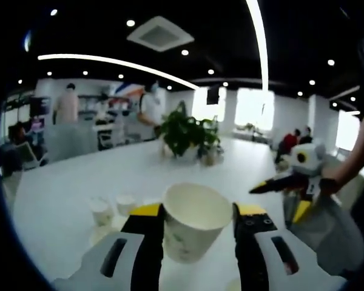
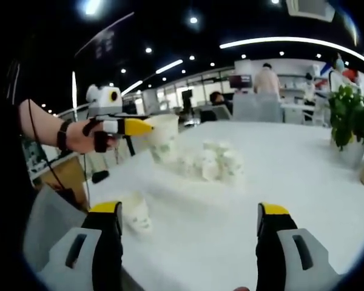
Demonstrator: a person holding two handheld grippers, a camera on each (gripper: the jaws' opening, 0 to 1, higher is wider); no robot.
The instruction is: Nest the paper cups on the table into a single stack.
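A: Where's everything on your white table (image 2: pixel 291 182)?
B: Loose cups (image 2: pixel 212 162) cluster mid-table. Your left gripper (image 1: pixel 197 233) pinches 1 paper cup (image 1: pixel 191 221), lifted above the surface.
A: And your right gripper (image 2: pixel 188 233)?
B: Spread wide, holding nothing.

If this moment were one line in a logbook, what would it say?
left gripper: shut on paper cup, lifted | right gripper: open, holding nothing | loose cups: upright on white table | stack: not yet made

In the right gripper view a cluster of cups (image 2: pixel 212 160) stands mid-frame on the table (image 2: pixel 303 182), a lone cup (image 2: pixel 137 213) lower left, a plant (image 2: pixel 352 118) at right.
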